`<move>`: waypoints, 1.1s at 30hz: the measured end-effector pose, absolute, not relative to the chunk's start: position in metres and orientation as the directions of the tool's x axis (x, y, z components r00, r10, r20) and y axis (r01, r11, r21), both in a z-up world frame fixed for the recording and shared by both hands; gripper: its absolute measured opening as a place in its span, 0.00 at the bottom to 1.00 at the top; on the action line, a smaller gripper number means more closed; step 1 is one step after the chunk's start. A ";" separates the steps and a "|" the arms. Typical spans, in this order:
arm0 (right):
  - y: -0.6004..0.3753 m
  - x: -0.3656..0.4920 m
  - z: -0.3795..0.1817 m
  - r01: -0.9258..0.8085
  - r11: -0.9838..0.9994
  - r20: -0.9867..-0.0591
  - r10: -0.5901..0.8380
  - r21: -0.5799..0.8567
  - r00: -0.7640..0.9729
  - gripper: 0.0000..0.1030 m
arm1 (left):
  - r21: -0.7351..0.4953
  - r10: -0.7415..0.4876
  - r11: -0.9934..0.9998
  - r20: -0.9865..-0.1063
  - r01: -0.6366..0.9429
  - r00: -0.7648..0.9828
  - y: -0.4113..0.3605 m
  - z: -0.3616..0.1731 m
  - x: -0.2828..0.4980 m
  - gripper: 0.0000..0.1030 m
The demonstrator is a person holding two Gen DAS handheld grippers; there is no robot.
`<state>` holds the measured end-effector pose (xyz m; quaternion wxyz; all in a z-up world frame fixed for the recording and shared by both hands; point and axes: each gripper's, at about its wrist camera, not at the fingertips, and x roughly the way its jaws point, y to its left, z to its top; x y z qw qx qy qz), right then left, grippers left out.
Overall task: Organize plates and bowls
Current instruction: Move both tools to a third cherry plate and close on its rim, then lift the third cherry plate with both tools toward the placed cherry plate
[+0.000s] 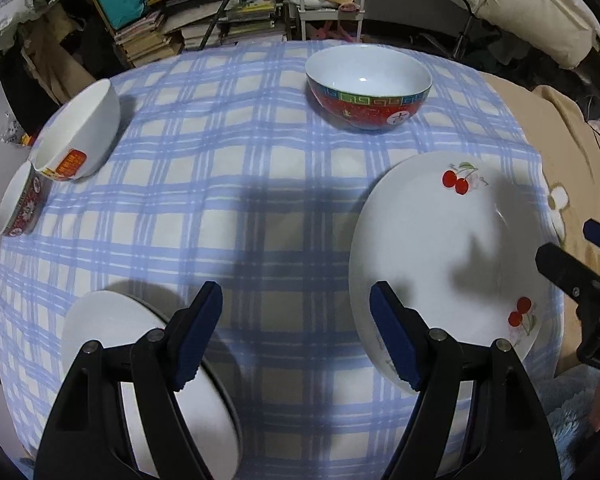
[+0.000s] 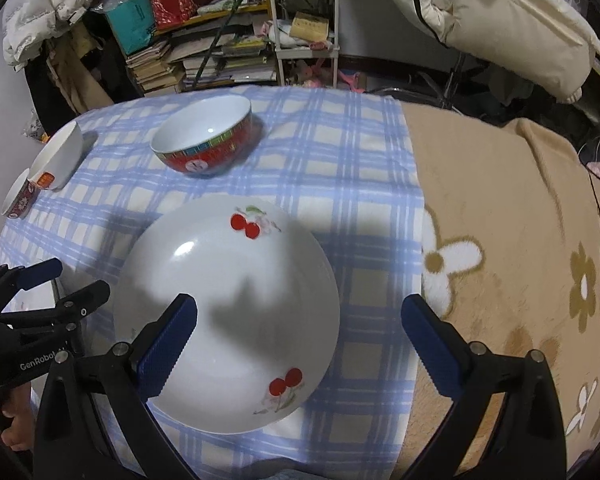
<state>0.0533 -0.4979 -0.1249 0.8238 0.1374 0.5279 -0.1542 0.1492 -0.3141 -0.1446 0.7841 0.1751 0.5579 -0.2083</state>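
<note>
A white plate with cherry prints (image 2: 228, 312) lies on the blue plaid tablecloth (image 2: 340, 160). My right gripper (image 2: 300, 332) hovers open above the plate's right half, its left finger over the plate and its right finger over cloth. In the left wrist view the cherry plate (image 1: 440, 248) is at the right and a plain white plate (image 1: 112, 328) at the lower left. My left gripper (image 1: 296, 320) stands open over the cloth between them, holding nothing. A red bowl (image 1: 368, 88) sits at the back. A white bowl (image 1: 80, 132) and a small patterned bowl (image 1: 20, 204) sit at the left edge.
A beige floral blanket (image 2: 520, 240) covers the surface right of the tablecloth. Behind the table stand stacked books (image 2: 204, 64) and a white rack (image 2: 304, 20). The right gripper (image 1: 566, 240) shows at the right edge of the left wrist view. A hand (image 2: 16, 436) shows at the lower left.
</note>
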 end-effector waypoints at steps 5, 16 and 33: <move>-0.503 0.053 -0.136 0.420 0.904 -0.920 -0.096 0.079 0.380 0.99 | 0.004 -0.129 0.860 -0.966 0.509 0.225 -0.320 -0.156 0.156 0.73; -0.524 0.049 -0.162 0.507 0.849 -0.944 -0.028 0.150 0.328 0.46 | -0.017 -0.123 0.855 -0.978 0.519 0.171 -0.330 -0.168 0.164 0.40; -0.522 0.053 -0.166 0.495 0.851 -0.949 0.011 0.175 0.315 0.15 | -0.004 -0.121 0.810 -0.979 0.587 0.161 -0.349 -0.174 0.158 0.11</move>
